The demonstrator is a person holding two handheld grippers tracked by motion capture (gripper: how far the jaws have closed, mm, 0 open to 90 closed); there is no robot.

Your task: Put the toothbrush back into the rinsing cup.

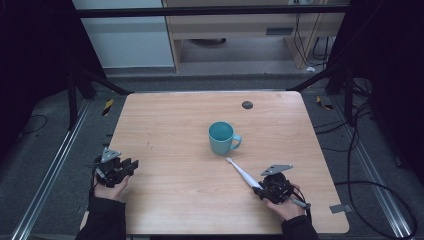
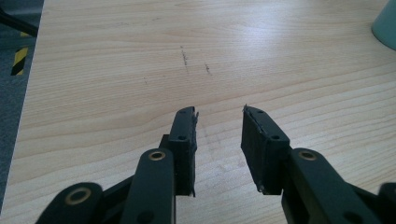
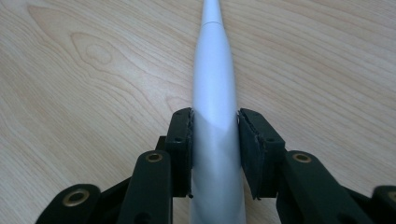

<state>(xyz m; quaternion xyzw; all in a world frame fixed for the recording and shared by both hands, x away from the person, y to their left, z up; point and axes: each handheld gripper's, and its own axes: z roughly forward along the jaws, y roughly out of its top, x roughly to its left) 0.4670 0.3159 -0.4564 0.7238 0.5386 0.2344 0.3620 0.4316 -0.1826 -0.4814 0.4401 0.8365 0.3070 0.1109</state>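
Black padded jaws of the right hand-held gripper point(image 3: 215, 140) were clamped on the smooth white handle of an electric toothbrush point(image 3: 214, 93), whose upper part ran out of the top of the right gripper view, so the brush head was cut off there. From the high view the toothbrush point(image 1: 242, 173) lay low over the pale wood-grain worktop point(image 1: 175, 130) near its right front, its long axis running diagonally from the right hand-held gripper point(image 1: 261, 188) up and left, with the small head pointing toward a teal mug point(image 1: 221, 137); whether the head touched the worktop was hard to make out. A grey end stuck out behind the person's hand, too small to tell what it was. The mug stood upright near the middle, its handle turned to the right. At the front left edge, the left hand-held gripper point(image 1: 131, 165) rested with its jaws apart around nothing; in the left gripper view point(image 2: 218, 135) only bare scuffed wood showed between them, and a sliver of the mug point(image 2: 386, 25) was cut off at the upper right corner.
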